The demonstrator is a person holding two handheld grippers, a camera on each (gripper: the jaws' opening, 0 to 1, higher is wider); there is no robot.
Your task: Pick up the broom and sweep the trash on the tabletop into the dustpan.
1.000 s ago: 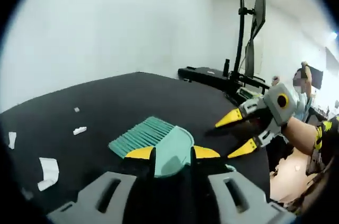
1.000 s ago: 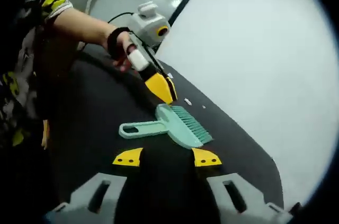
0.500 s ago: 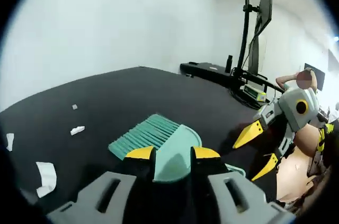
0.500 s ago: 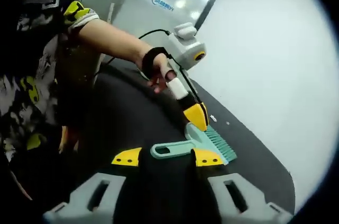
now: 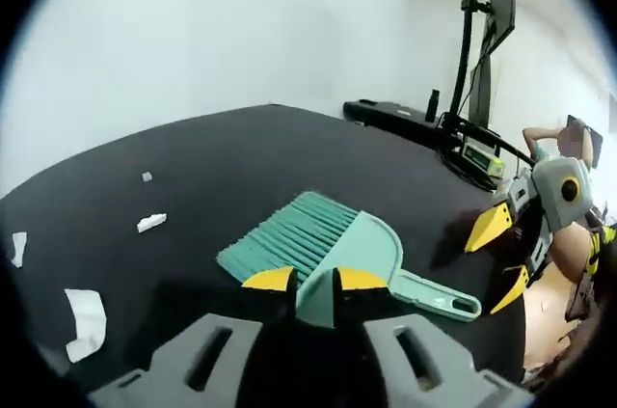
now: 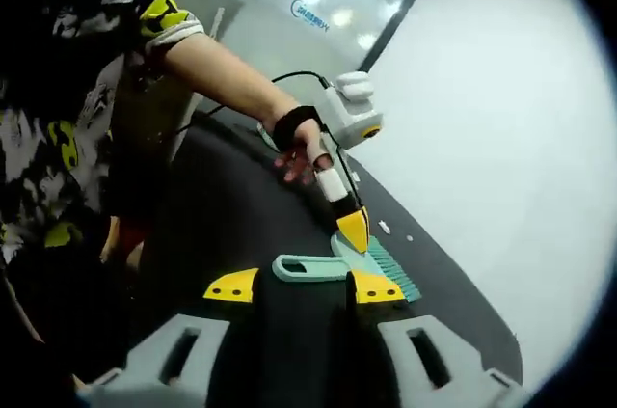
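Observation:
A teal broom (image 5: 352, 252) lies on the black table (image 5: 222, 167), bristles to the left and handle (image 5: 434, 294) to the right. My left gripper (image 5: 314, 281) is shut on the near edge of its head, jaws almost together. My right gripper (image 5: 501, 258) hangs open just past the handle's end. In the right gripper view, my right gripper (image 6: 304, 286) is open, with the broom handle (image 6: 308, 267) lying just beyond its tips. The left gripper (image 6: 353, 229) pinches the broom head there, a hand (image 6: 299, 152) holding it. White paper scraps (image 5: 150, 223) lie to the left.
More paper bits (image 5: 87, 319) lie near the table's left edge. A monitor on a stand (image 5: 487, 51) and cables sit at the far right end of the table. A white wall runs behind. A person's body (image 6: 58, 138) fills the left of the right gripper view.
My left jaws have closed further on the broom head. The right gripper has come nearer the handle's end, which now lies just beyond its tips.

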